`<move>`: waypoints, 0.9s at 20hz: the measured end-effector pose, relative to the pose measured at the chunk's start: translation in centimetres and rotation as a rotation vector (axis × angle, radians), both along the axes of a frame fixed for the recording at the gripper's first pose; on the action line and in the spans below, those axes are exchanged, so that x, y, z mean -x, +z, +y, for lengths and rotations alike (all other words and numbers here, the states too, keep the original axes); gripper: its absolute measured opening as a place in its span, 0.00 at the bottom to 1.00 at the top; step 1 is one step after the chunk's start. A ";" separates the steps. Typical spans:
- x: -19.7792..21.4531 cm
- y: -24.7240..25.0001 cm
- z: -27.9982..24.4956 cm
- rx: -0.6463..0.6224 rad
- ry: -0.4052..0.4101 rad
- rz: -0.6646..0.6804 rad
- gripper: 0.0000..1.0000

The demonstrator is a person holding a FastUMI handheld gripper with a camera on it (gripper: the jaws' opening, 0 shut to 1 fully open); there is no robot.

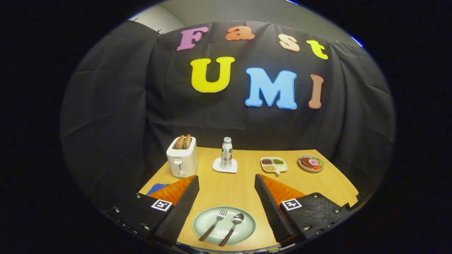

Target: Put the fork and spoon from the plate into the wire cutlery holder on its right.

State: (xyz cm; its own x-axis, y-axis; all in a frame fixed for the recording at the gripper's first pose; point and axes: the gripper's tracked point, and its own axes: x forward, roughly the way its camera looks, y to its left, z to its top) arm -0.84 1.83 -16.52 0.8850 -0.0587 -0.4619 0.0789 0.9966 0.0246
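Gripper view shows the tongs wide open, holding nothing. Between them the fork and spoon lie on the green plate. Go down slowly and pinch one brown handle.

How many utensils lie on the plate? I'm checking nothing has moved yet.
2: the fork left, the spoon right, both on the plate between the open gripper fingers.

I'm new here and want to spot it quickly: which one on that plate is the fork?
Find the wooden table, then the pale green plate lying between the open gripper's two black fingers. Two brown-handled pieces lie on it side by side; the fork is the one with prongs, nearer the toaster's side, while the spoon ends in a round bowl.
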 end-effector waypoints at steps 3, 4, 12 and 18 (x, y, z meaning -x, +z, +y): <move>0.7 -4.3 0.3 0.006 -0.014 0.116 0.89; 0.9 -5.5 0.5 0.014 -0.016 0.148 0.86; 2.7 -14.5 2.3 -0.006 -0.004 0.354 0.86; 4.8 -20.8 2.4 -0.039 -0.060 0.549 0.86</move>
